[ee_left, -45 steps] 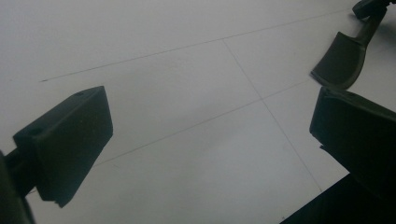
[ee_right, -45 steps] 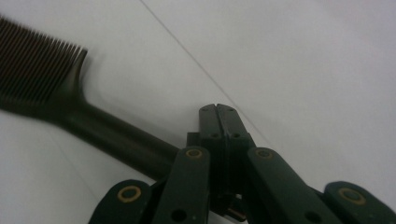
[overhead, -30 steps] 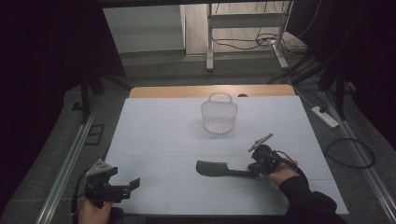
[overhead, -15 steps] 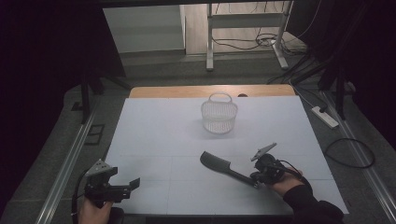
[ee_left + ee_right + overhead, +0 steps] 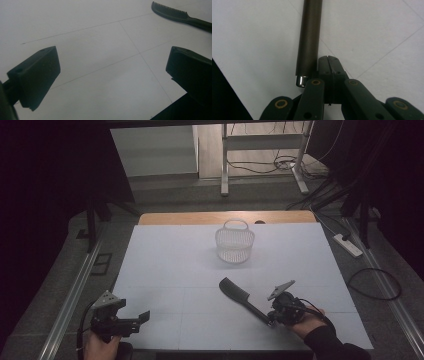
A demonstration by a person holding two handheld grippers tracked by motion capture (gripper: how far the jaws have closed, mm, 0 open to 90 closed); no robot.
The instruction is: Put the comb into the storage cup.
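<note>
A black comb point(image 5: 240, 297) lies on the white table point(image 5: 165, 260), its toothed head pointing toward the far left and its handle toward my right gripper point(image 5: 271, 319). In the right gripper view the jaws point(image 5: 328, 60) are pressed together with nothing between them, and the comb's round handle point(image 5: 309, 37) lies against their left side. My left gripper point(image 5: 145, 316) stays at the near left corner, open and empty. In the left gripper view, the table shows between its jaws point(image 5: 112, 75) and the comb's head point(image 5: 172, 12) lies far off at the upper right.
A white mesh basket point(image 5: 234, 245) with a handle stands upright at the middle of the table's far half. A wooden strip point(image 5: 225, 217) runs along the far edge. A power strip point(image 5: 348, 245) and cables lie on the floor to the right.
The comb has turned from lying crosswise to a slant: its head swung away from me, its handle end came nearer. My right gripper moved right and toward the near edge with it. The left stayed still.
</note>
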